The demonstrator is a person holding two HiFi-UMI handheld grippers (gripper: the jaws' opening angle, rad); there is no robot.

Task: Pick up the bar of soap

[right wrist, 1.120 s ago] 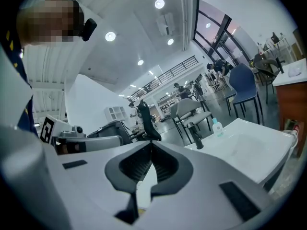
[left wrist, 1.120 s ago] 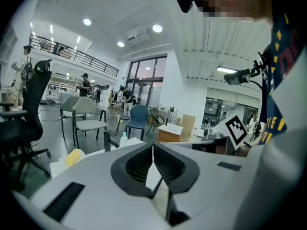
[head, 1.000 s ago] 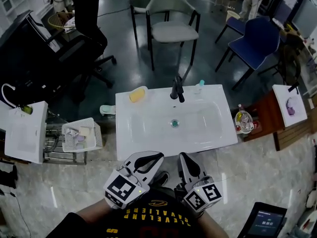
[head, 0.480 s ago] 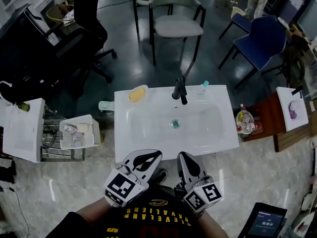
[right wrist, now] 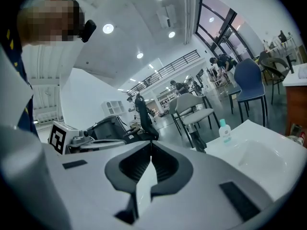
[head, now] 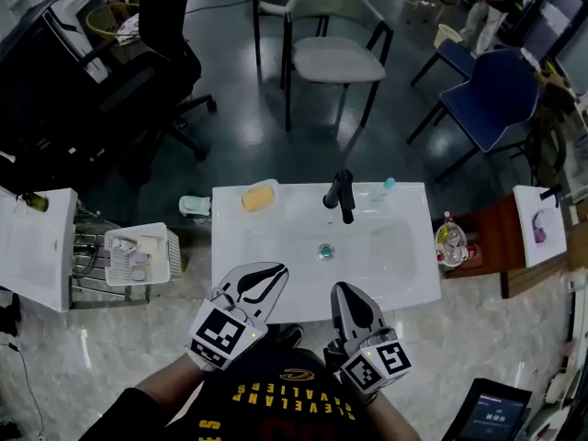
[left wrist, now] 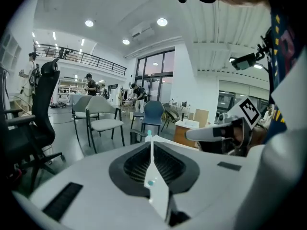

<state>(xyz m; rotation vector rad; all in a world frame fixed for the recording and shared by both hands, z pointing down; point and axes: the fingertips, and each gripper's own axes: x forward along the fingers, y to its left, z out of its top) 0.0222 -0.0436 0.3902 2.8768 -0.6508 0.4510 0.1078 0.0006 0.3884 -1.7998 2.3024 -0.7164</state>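
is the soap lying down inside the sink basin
No, the soap lies on the flat back-left corner of the sink, outside the basin.

The head view looks steeply down over the left gripper [head: 276, 271] and right gripper [head: 342, 289] onto the sink [head: 276, 237]. Each gripper view sits low behind its jaws, facing outward; both show the grey chair [head: 335, 58] and, seemingly, the sink.

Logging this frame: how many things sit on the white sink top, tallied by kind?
bar of soap: 1
faucet: 1
small bottle with a teal cap: 1
Total: 3
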